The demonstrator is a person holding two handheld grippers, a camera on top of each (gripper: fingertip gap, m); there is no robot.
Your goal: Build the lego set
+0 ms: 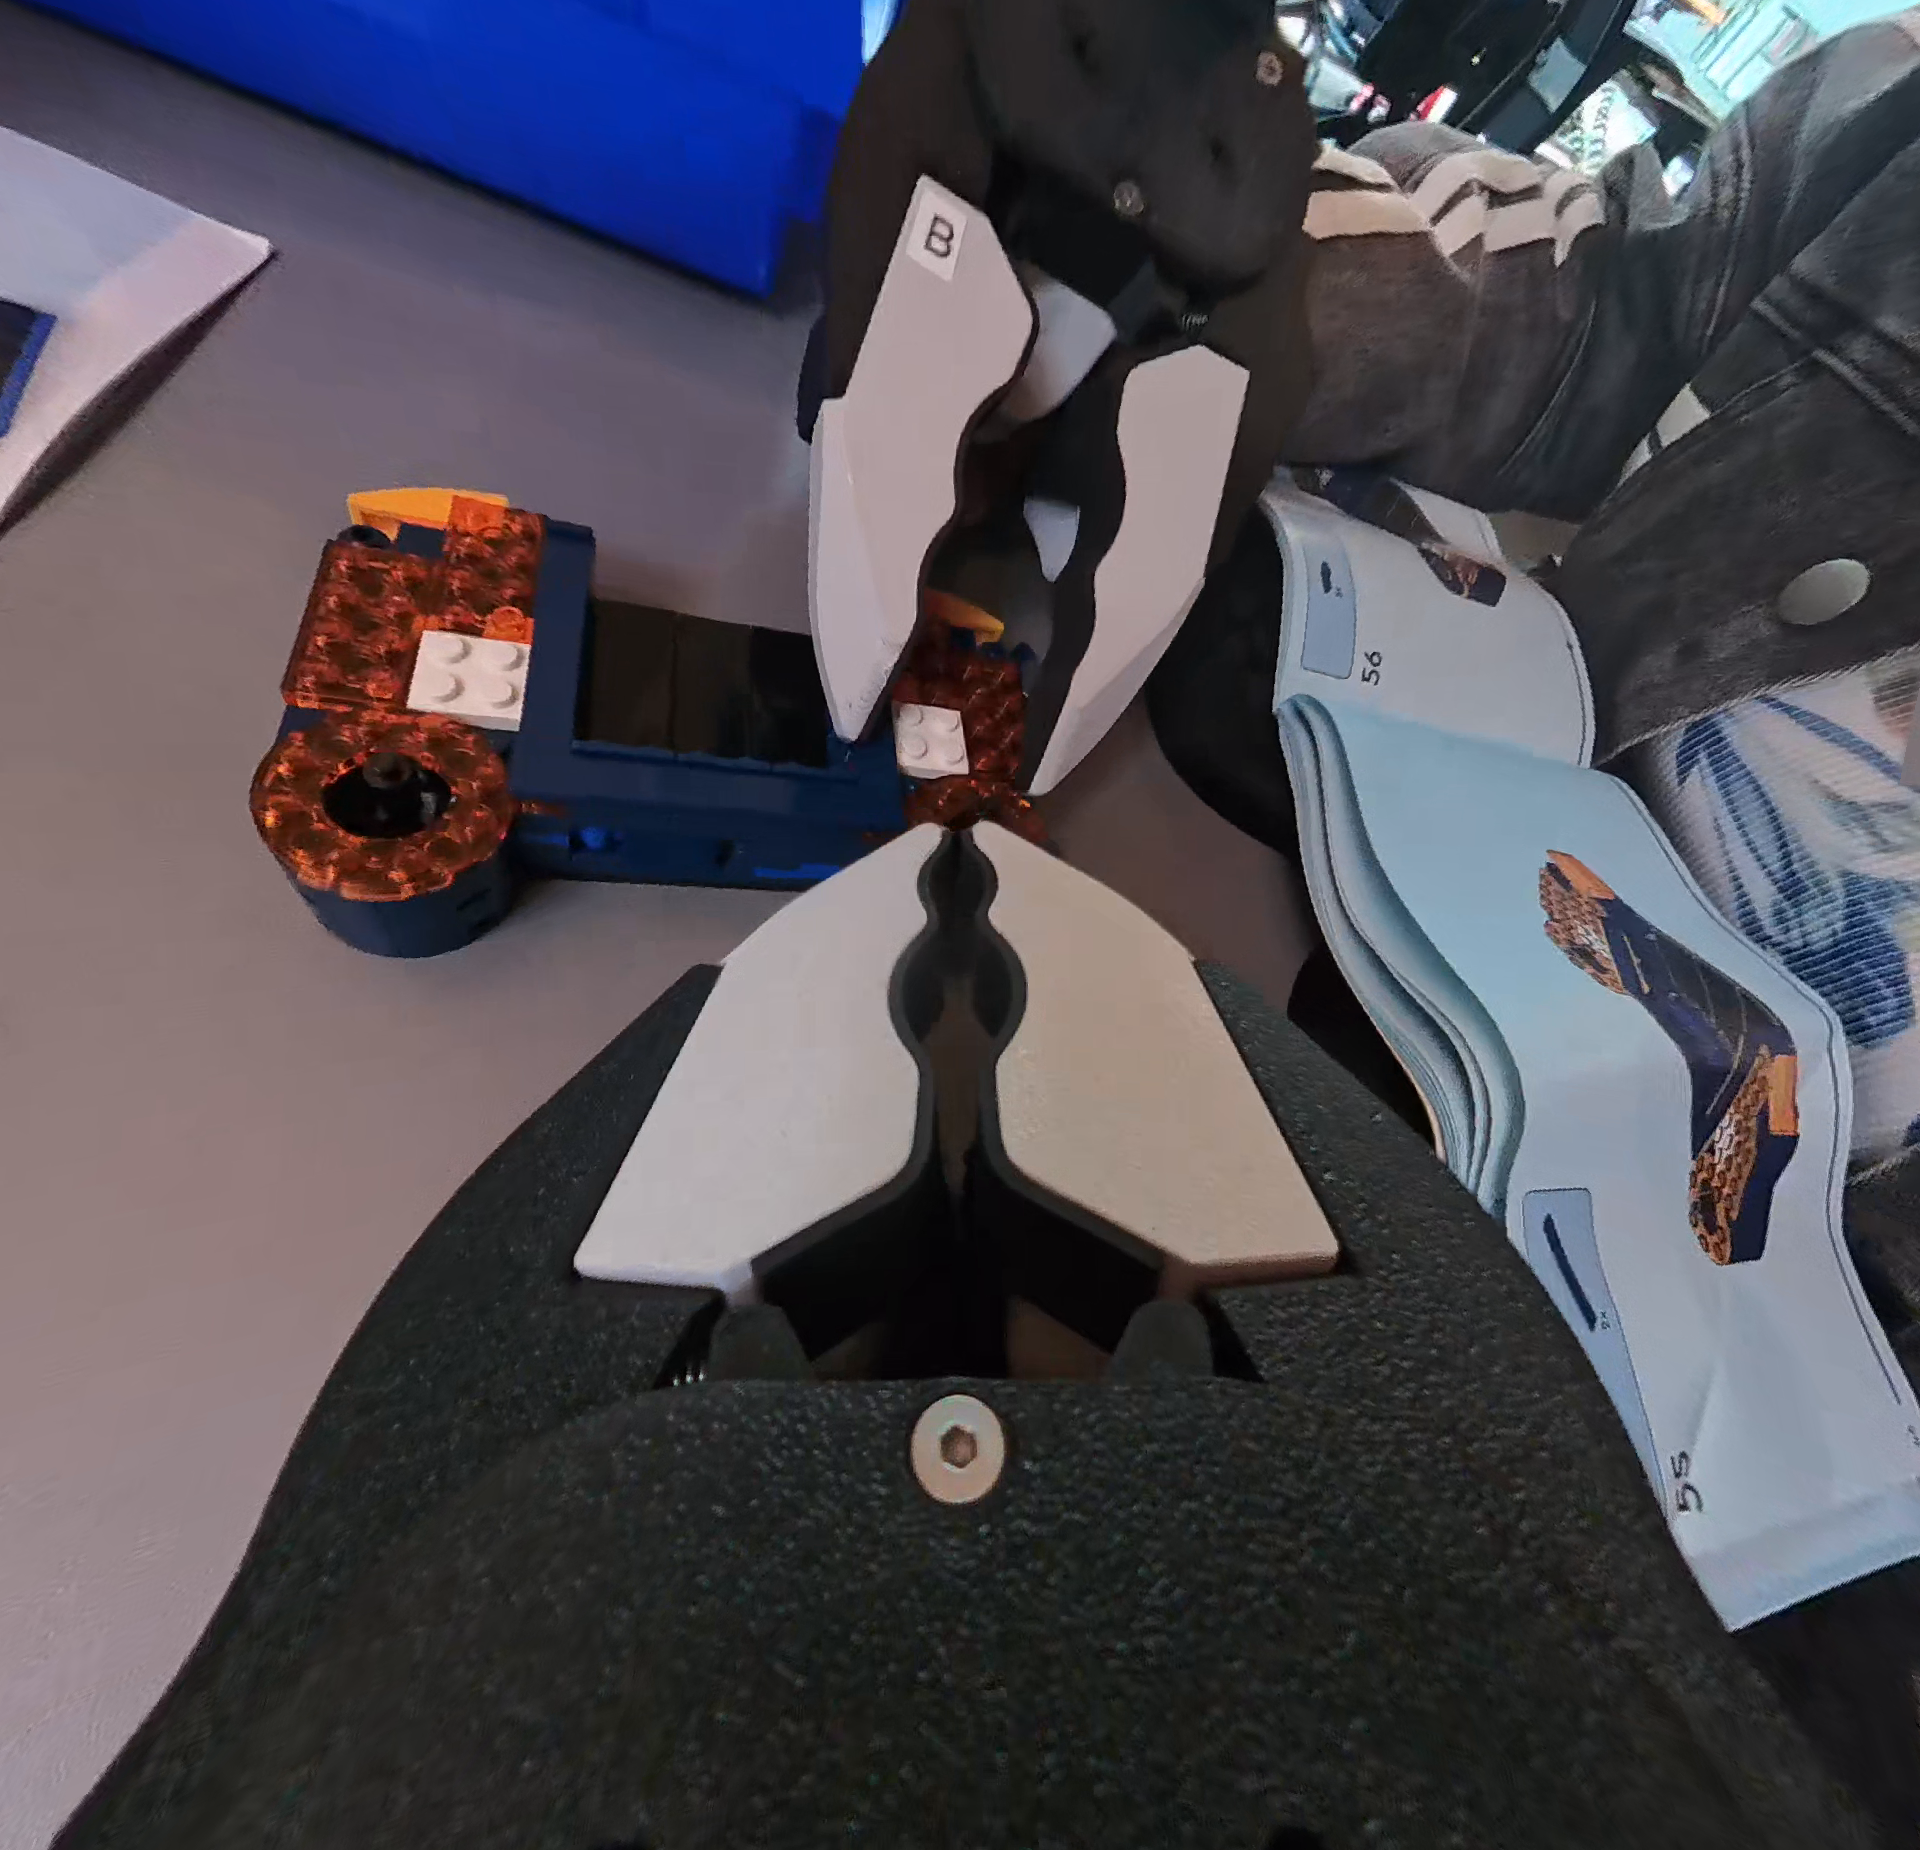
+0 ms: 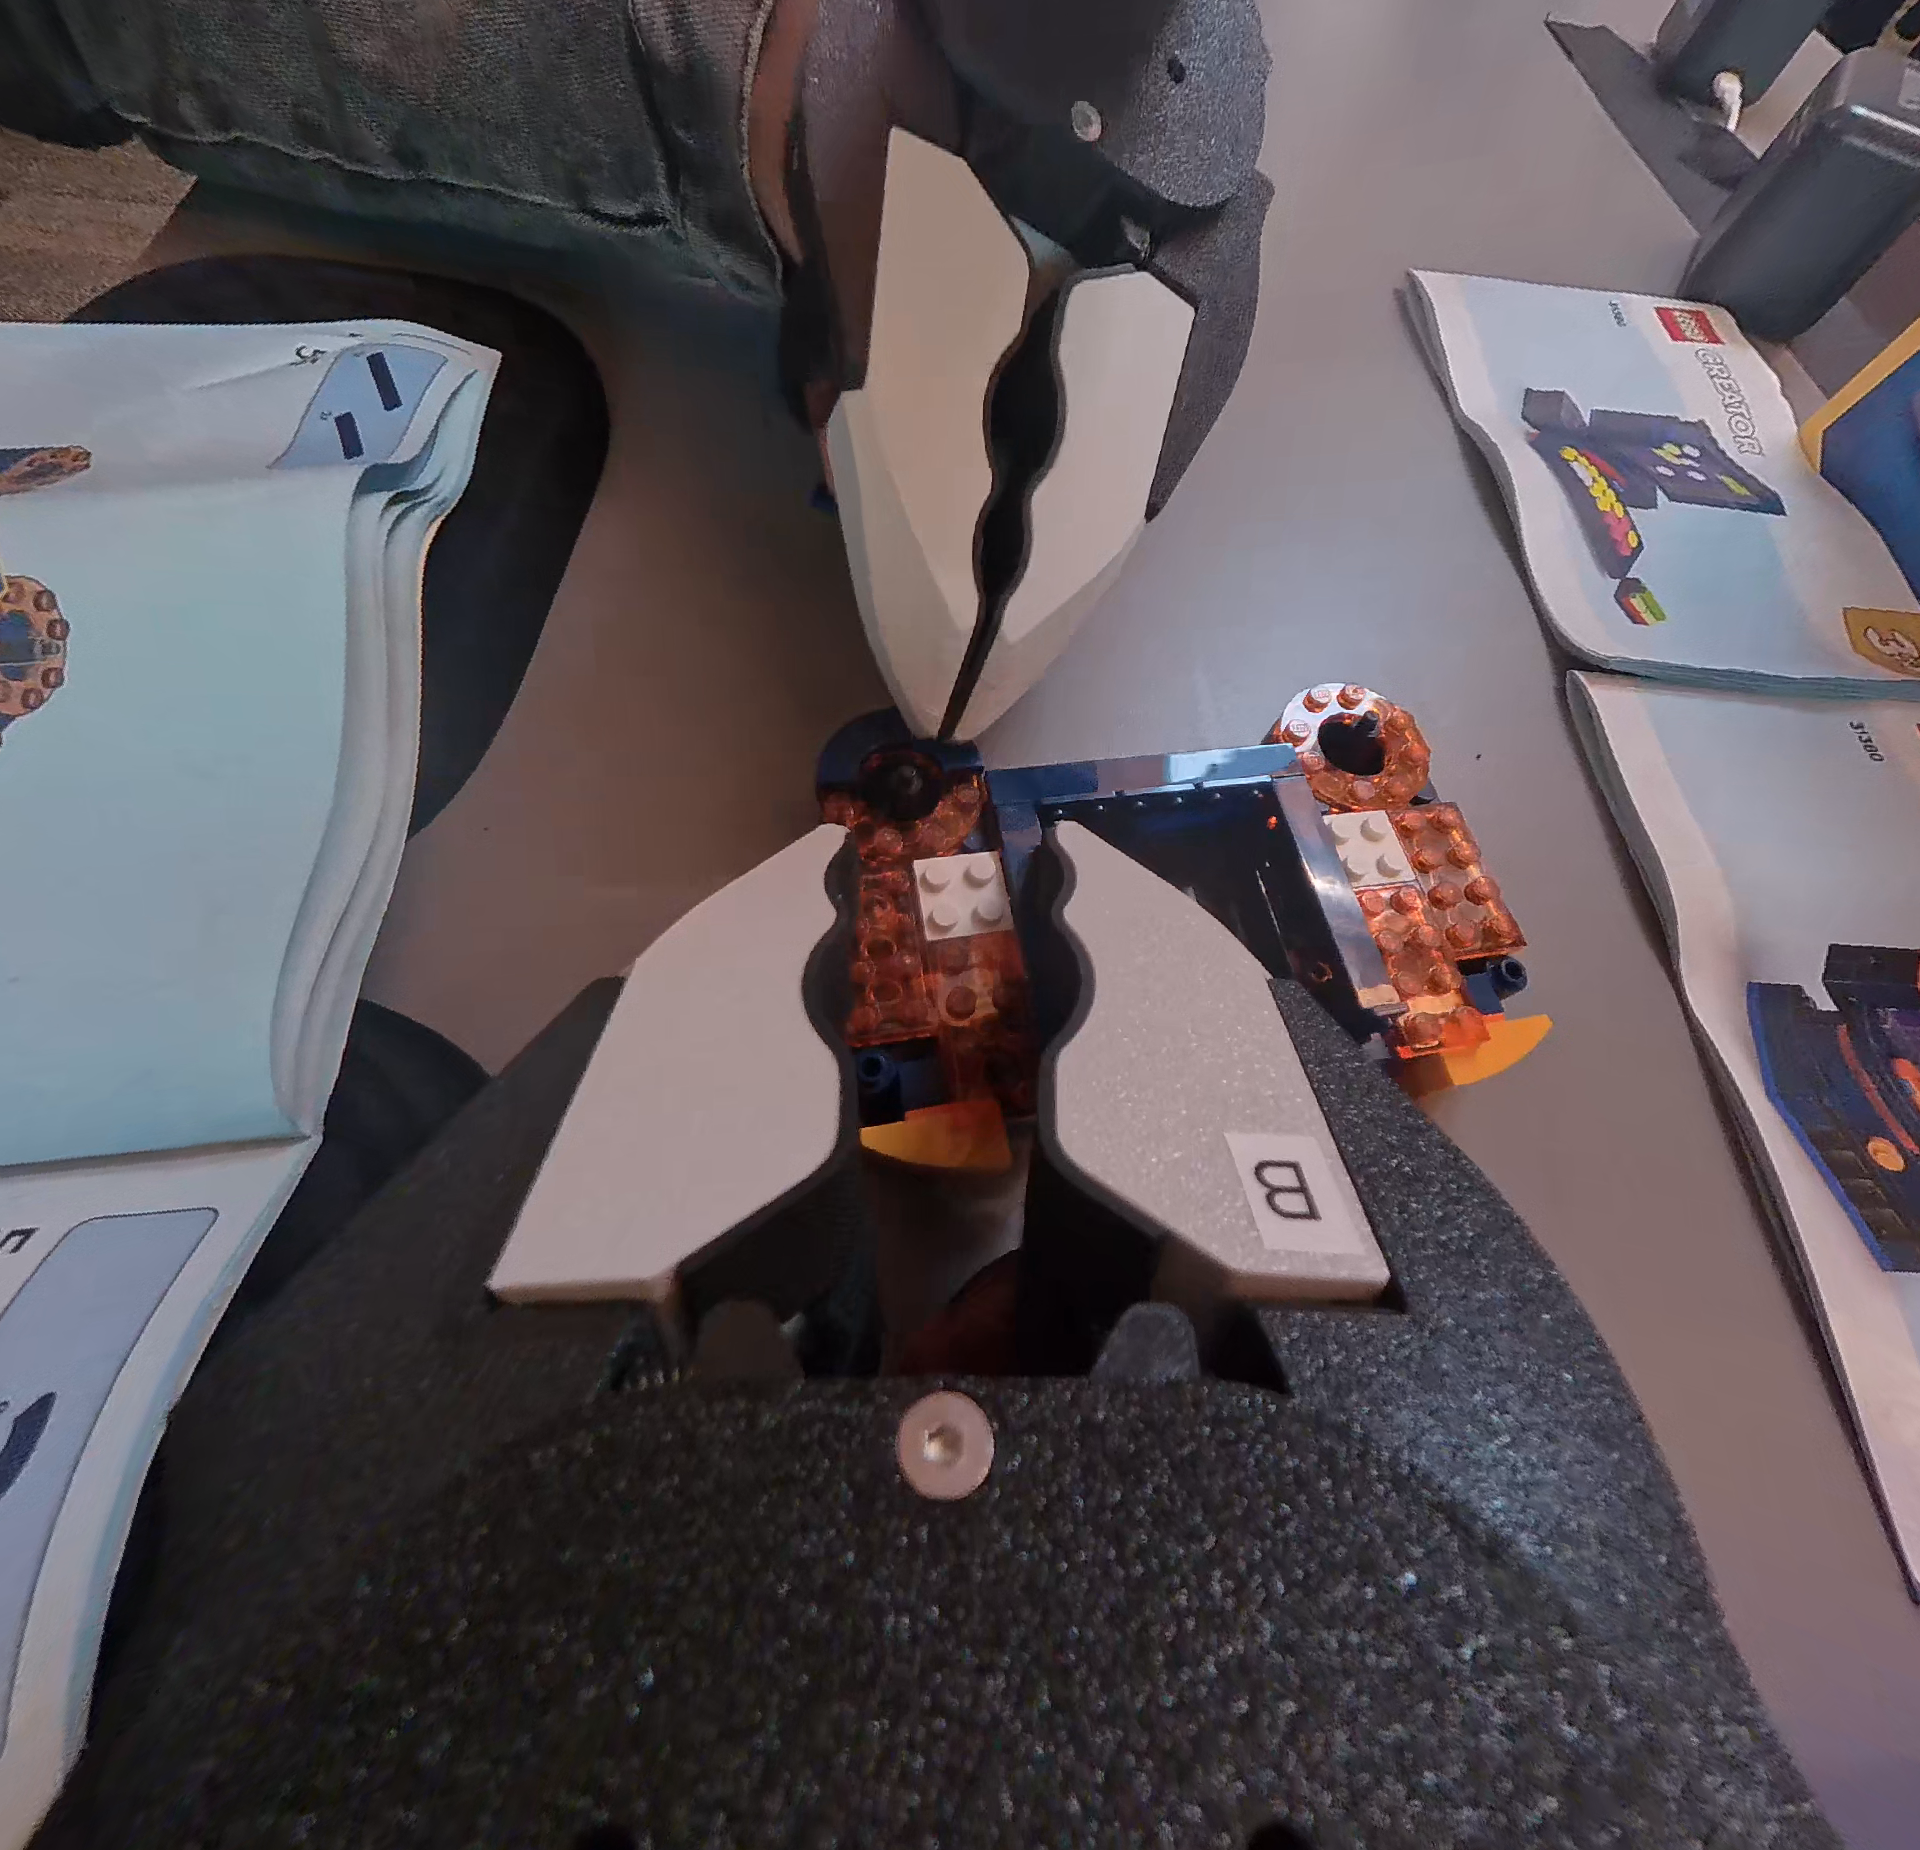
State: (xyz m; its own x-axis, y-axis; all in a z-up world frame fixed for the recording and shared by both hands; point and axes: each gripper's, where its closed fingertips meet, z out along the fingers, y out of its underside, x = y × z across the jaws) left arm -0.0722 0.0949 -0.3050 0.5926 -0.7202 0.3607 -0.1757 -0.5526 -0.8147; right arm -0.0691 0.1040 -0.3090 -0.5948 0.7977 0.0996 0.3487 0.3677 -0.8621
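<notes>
The lego model (image 1: 686,751) is dark blue with clear orange plates, white 2x2 plates (image 1: 468,668) and an orange ring (image 1: 384,803) at each end. It lies on the grey table (image 1: 208,1073). My right gripper (image 1: 951,756) reaches in from above and is shut on the model's right end; in the right wrist view its fingers (image 2: 1164,1052) clamp that orange and white end (image 2: 935,927). My left gripper (image 1: 951,836) is shut. Its tips touch the rim of the ring at that same end (image 2: 899,777). I cannot tell if anything is pinched between them.
An open instruction booklet (image 1: 1558,969) lies right of the model, also seen in the right wrist view (image 2: 187,761). Two more booklets (image 2: 1621,481) (image 2: 1766,969) lie beyond the model's other end. A blue box (image 1: 520,65) stands behind. A person's sleeve (image 2: 416,86) rests at the table's edge.
</notes>
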